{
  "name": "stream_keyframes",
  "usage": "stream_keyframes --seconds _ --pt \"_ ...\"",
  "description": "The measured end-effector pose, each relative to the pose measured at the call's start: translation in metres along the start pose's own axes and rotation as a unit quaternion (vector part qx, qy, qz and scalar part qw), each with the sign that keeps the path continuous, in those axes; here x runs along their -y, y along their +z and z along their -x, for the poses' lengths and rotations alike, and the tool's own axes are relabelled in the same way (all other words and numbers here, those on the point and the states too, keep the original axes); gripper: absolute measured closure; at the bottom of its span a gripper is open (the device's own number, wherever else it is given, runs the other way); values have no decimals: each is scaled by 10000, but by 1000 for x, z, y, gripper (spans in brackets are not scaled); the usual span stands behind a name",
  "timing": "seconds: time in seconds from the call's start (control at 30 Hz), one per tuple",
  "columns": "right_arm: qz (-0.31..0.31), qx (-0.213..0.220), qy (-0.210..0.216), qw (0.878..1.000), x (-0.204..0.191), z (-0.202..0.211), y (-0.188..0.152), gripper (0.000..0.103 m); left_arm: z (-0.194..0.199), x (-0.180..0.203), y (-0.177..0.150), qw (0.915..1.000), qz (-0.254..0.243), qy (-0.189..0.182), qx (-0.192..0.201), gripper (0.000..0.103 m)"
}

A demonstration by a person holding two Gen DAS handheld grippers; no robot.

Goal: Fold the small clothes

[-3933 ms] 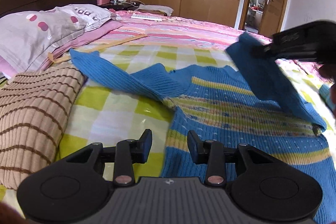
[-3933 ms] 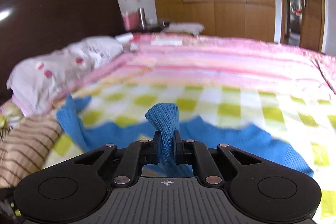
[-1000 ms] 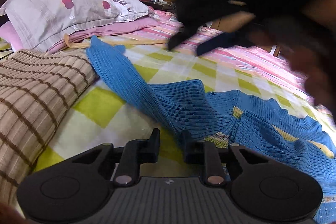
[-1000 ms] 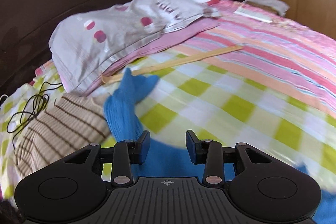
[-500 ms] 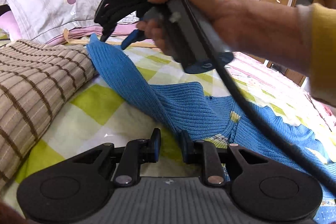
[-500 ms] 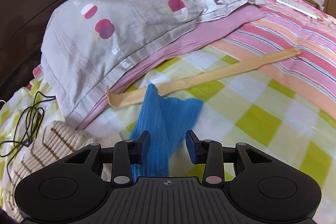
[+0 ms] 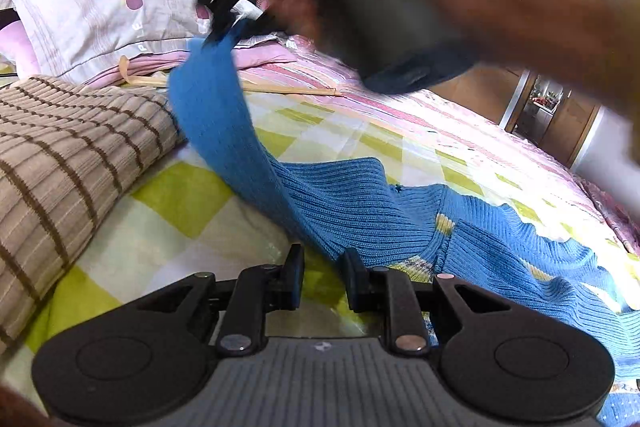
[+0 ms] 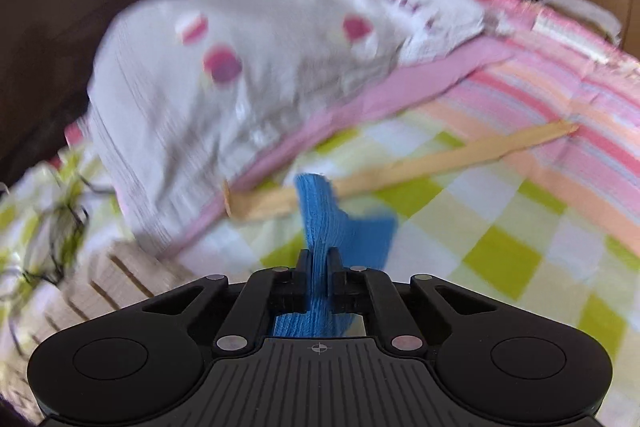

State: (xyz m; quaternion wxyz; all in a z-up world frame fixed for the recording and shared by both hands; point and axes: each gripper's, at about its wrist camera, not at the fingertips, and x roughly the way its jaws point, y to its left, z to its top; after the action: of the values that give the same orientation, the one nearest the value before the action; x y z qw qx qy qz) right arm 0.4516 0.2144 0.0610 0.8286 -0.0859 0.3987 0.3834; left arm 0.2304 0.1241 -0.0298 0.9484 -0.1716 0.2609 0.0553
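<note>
On one bed (image 7: 360, 131), one blue sweater (image 7: 360, 211).

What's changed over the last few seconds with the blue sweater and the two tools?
The right tool let go of the first sleeve it was holding up, crossed toward the pillow, and its jaws have just been closing on the other sleeve's cuff, now pinched and lifted off the bedspread. The left tool stayed low and part open at the blue sweater edge, gripping nothing. The brown striped garment hasn't moved.

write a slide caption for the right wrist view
Right gripper, jaws shut on the blue sweater's sleeve, near the pillow on the checked bedspread.
</note>
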Motion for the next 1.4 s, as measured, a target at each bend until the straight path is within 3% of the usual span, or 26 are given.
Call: stream_keyframes --seconds 0.17,0.3,0.5,0.7,0.77,0.93,1.0,1.13,1.2,1.4 --pt "-417 647 -212 9968 21 80 -2 97 3 1 1 10000 -33 -49 -14 68" --pt "-833 1139 -351 9894 46 152 -24 97 8 9 5 9996 -276 63 29 63" --pt "-1664 1783 -638 9677 90 253 -100 97 16 30 8 9962 -848 181 79 62" --pt "-2364 2382 -1189 9345 115 331 -200 97 15 55 -5 9875 -1563 209 -21 61" --pt "-2505 2415 -1454 9262 119 335 -236 97 13 62 -11 9822 -1854 289 -100 61" --pt "-3306 1783 -1690 9112 145 299 -312 90 14 68 -19 9720 -2286 492 -238 61" --pt "-3592 1715 -1672 9020 151 292 -333 90 17 70 -19 9685 -2418 558 -215 61" --pt "-4045 1956 -1450 8815 161 295 -361 79 17 75 -19 9637 -2583 638 -232 61" --pt "-4102 2027 -1472 8769 167 298 -368 75 17 79 -19 9617 -2650 673 -195 61" --pt "-4476 2304 -1349 8534 186 304 -387 70 16 85 -18 9587 -2743 735 -161 61"
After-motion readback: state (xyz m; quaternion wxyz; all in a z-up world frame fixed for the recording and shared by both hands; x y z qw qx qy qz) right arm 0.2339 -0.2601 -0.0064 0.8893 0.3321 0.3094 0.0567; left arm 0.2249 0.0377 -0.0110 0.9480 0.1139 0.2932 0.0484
